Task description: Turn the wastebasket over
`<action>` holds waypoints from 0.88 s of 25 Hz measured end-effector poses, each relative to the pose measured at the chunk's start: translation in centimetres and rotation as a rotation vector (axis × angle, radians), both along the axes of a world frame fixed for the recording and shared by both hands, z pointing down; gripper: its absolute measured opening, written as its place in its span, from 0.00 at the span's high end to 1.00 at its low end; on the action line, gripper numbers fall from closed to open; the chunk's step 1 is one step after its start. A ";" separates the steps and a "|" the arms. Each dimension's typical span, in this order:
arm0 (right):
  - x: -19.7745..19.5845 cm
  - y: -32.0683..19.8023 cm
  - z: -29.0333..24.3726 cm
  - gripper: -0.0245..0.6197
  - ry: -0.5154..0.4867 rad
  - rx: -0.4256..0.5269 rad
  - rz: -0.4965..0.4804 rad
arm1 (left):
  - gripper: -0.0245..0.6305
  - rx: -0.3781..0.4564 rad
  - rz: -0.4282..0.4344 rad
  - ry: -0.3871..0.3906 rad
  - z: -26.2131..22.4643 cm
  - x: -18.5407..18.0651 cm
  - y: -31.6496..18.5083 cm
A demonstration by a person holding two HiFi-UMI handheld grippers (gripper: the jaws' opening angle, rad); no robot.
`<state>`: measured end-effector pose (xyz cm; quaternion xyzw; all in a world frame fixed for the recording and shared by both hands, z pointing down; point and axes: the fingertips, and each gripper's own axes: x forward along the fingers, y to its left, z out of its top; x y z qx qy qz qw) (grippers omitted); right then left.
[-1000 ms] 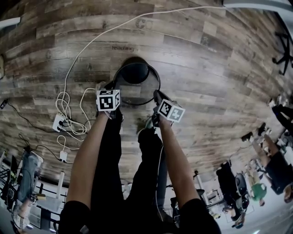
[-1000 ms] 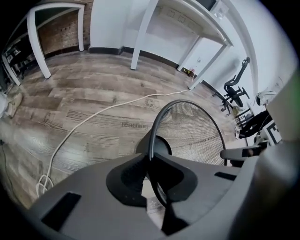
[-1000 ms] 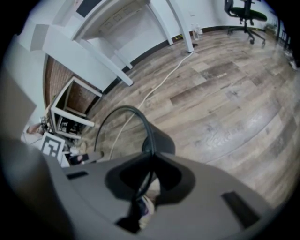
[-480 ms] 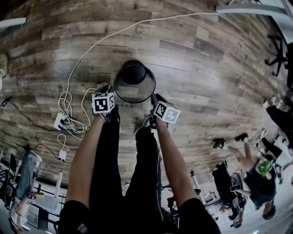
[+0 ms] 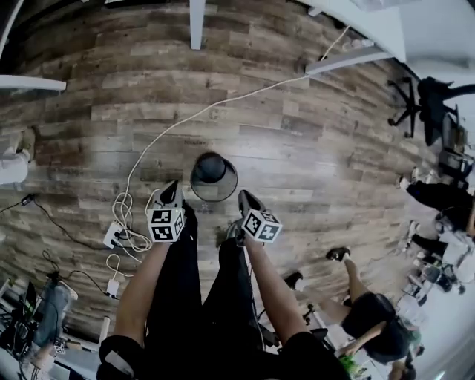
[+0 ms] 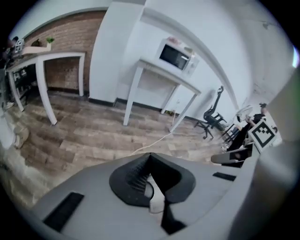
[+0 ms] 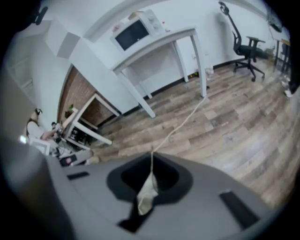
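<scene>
The black mesh wastebasket (image 5: 214, 178) stands alone on the wooden floor in the head view. Its dark solid end shows at the far side of the wider ring. My left gripper (image 5: 171, 190) hangs at its near left and my right gripper (image 5: 243, 197) at its near right. Both are well above it and touch nothing. Their jaws have just closed with nothing between them. The left gripper (image 6: 151, 185) shows its jaws meeting over bare floor. So does the right gripper (image 7: 149, 185). Neither gripper view shows the basket.
A white cable (image 5: 185, 119) runs across the floor to a power strip (image 5: 113, 234) at the left. White table legs (image 5: 196, 22) stand at the back, one table bearing a microwave (image 6: 176, 56). An office chair (image 5: 415, 104) and people (image 5: 371, 312) are at the right.
Both grippers have come away from the sides of the basket's ring and risen. The basket now looks smaller and farther off, and more of the room shows.
</scene>
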<state>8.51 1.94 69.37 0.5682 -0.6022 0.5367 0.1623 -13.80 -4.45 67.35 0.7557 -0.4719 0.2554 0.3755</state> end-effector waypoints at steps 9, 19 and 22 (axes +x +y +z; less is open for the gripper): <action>-4.1 -7.2 -26.6 0.91 0.133 0.450 -0.065 | 0.91 0.501 0.210 0.132 -30.5 3.2 -5.4; -3.7 -7.9 -45.0 0.91 0.186 0.758 -0.083 | 0.91 0.709 0.156 0.174 -48.3 4.5 -3.4; -3.6 -6.9 -49.1 0.91 0.166 0.812 -0.130 | 0.91 0.744 0.126 0.164 -51.7 5.8 -1.8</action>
